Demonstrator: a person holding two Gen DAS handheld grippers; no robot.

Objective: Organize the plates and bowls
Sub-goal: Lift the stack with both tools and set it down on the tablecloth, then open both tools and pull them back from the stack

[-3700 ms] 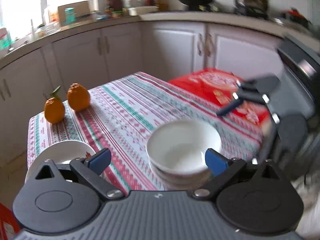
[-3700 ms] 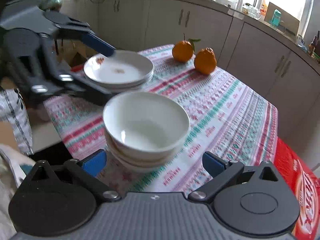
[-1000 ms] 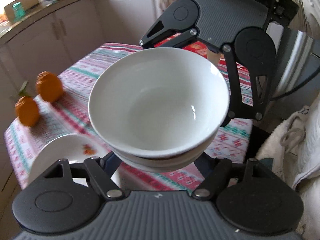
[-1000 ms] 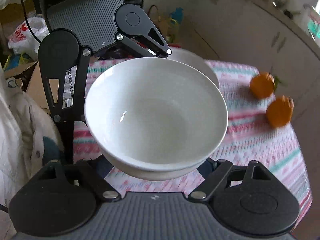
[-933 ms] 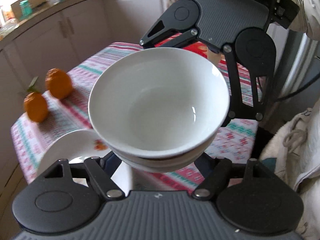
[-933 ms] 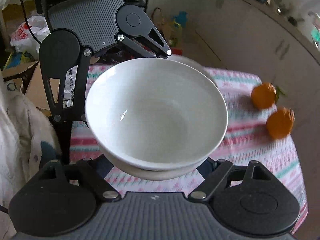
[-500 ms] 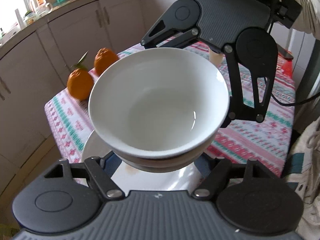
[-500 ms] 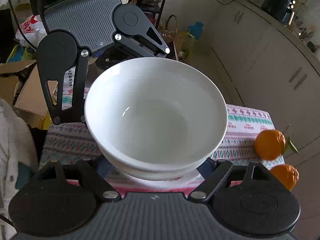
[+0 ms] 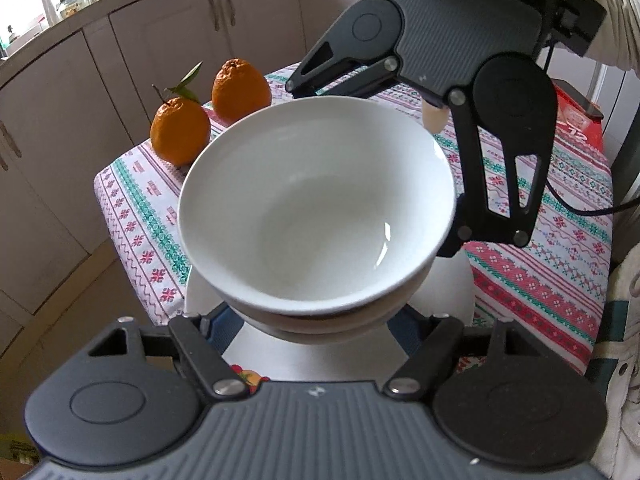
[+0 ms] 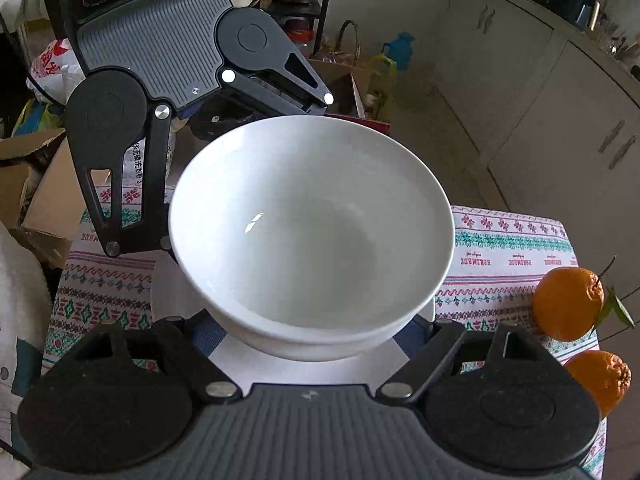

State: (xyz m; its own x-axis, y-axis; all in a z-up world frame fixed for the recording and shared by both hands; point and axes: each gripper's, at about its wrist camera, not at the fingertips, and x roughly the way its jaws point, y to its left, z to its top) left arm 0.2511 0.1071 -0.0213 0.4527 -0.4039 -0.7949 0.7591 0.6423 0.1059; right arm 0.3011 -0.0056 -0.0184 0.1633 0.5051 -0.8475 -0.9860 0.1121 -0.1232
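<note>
Bowls (image 9: 316, 208) gripped from both sides above the plates (image 10: 320, 372)

Left gripper (image 9: 308, 320) clamps the stacked bowls from one side; right gripper (image 10: 312, 332) clamps them from the opposite side; the bowls hang over the white plates on the patterned cloth (image 9: 560, 208); two oranges (image 9: 180, 130) sit on the cloth beyond the plates, near its edge.

I count two white bowls (image 9: 316, 216), one nested inside the other; only the lower one's rim (image 9: 320, 322) peeks out beneath the top one. Under them lies a white plate (image 9: 444, 288), and I cannot tell whether it is a single plate or a stack. Two oranges (image 9: 180, 130) sit on the desk (image 9: 560, 240), one of them with a leafy stem. I hold two sets of fingers (image 9: 308, 324), mine and the pair opposite.
</note>
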